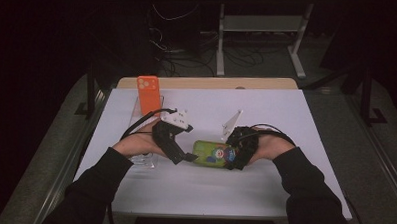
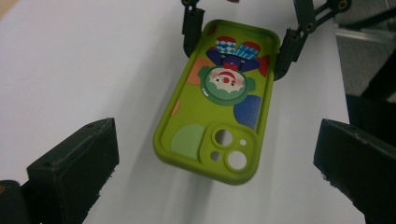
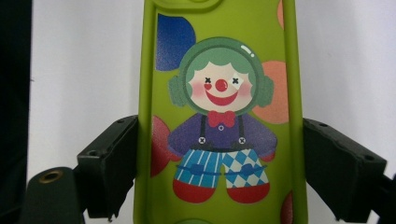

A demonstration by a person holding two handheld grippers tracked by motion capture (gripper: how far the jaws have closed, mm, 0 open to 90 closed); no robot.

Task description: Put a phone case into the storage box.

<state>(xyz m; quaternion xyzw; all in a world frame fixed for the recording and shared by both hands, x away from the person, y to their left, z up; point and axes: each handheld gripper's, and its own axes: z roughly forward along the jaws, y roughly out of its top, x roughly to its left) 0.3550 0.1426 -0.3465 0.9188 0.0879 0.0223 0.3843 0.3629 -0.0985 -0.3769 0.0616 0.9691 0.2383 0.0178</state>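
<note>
A lime-green phone case printed with a clown lies flat between the two grippers at mid-table, seemingly a little above the white tabletop. My right gripper is shut on the case, one jaw pressed to each long edge near the clown's legs. My left gripper is open wide, and the case's camera-cutout end sits between its jaws without touching them. In the high view, the left gripper meets the case from the left and the right gripper from the right.
An orange phone stands upright in a clear holder at the back left of the table. A wooden board edge runs along the far side. Beyond it are dark floor, cables and a white table frame.
</note>
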